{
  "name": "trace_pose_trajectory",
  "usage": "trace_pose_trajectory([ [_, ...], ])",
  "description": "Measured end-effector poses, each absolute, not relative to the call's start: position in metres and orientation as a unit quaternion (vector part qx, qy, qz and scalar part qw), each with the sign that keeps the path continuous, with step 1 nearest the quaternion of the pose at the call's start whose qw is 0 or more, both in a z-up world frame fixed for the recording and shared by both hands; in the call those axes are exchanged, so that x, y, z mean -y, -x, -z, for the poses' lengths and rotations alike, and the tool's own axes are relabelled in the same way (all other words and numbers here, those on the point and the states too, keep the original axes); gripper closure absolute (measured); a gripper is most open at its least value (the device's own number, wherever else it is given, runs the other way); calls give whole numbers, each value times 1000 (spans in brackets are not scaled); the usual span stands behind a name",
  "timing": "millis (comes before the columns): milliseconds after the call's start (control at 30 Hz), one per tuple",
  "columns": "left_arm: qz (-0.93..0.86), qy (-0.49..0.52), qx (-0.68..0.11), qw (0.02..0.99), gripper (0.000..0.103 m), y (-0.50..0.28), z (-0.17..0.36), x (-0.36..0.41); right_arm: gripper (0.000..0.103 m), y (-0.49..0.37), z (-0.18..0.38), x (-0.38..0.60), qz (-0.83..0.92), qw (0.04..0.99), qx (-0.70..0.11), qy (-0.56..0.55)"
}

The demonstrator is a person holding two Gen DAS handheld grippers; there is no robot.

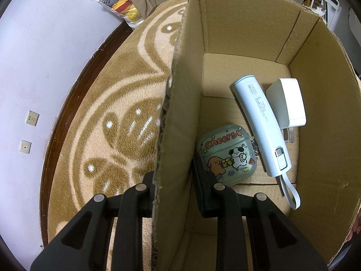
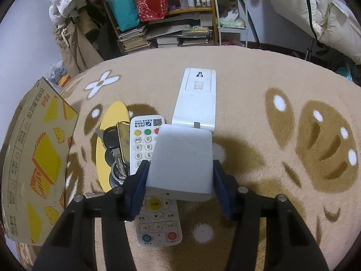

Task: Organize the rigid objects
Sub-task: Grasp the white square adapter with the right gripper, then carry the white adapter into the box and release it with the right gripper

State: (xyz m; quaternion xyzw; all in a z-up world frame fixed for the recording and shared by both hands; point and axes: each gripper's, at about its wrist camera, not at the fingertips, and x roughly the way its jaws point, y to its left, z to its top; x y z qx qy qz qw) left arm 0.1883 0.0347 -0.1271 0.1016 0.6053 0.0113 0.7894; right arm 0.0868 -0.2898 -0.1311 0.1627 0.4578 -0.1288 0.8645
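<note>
Straddling the near wall of the cardboard box (image 1: 248, 33) with the left gripper (image 1: 178, 180): one finger outside over the patterned rug (image 1: 112, 103), the other inside, jaws closed onto that wall. Leaving the box's far half bare, open room along the back and against the left wall.

Lying on the box floor: an earbud case (image 1: 225, 153) printed "Cheers", just beside the inner finger; a pale blue power bank (image 1: 261, 124) angled across the middle, touching the case's right edge, strap trailing toward the near corner; a white charger plug (image 1: 286, 101) right of the power bank, prongs pointing to the near side.

Holding a white flat device (image 2: 180, 162) in the right gripper (image 2: 179, 176), blue pads (image 2: 137, 192) pressing both its sides, jaws fairly wide, lifted above the rug. Resting on the rug beneath: a white remote control (image 2: 144, 144), partly hidden by the held device. Lying left of the remote: a bunch of keys (image 2: 115, 149) on a yellow round mat (image 2: 108, 122). Lying just beyond: a white folded stand (image 2: 196, 99). Standing further left: the box's printed outer face. Spreading wide and free of objects: the rug to the right.
</note>
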Motion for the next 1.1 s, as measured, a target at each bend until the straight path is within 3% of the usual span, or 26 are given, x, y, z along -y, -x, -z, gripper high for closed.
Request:
trace_pose_trajectory([
  [1100, -11, -101, -606, 789, 80, -188, 127, -33, 47, -87, 69, 261, 117, 913, -377, -100],
])
